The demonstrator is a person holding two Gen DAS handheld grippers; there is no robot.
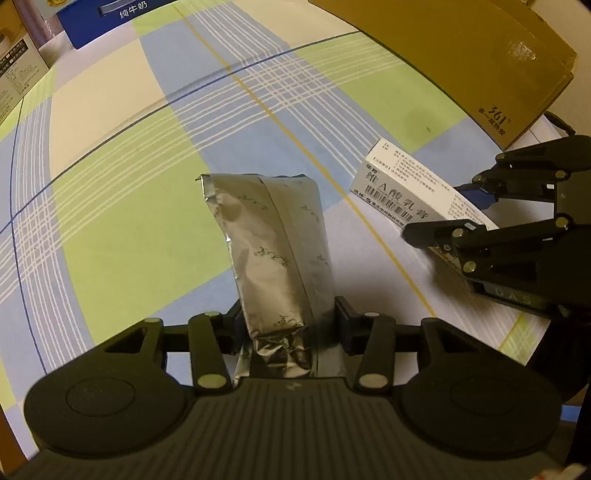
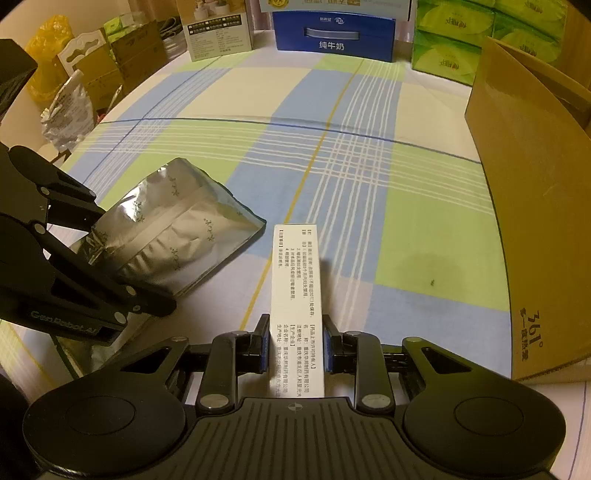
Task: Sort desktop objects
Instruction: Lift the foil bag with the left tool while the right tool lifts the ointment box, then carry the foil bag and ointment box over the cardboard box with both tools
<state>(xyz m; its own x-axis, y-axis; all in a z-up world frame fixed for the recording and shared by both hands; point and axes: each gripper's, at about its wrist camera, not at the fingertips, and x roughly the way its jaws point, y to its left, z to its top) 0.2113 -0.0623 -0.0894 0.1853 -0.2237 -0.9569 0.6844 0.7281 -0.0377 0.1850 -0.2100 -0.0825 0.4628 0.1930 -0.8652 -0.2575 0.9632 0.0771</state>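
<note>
A crinkled silver foil pouch lies lengthwise on the checked tablecloth. My left gripper is shut on its near end, with both pads pressed into the foil. To its right, a long white medicine box with black print sits in my right gripper. In the right wrist view the white box points away from me, and the right gripper is shut on its near end. The pouch lies to the left, with the left gripper clamped on it.
A tall brown cardboard box marked 361 stands along the right side. At the back are a blue milk carton, green tissue packs and a beige box. Bags and cartons crowd the far left edge.
</note>
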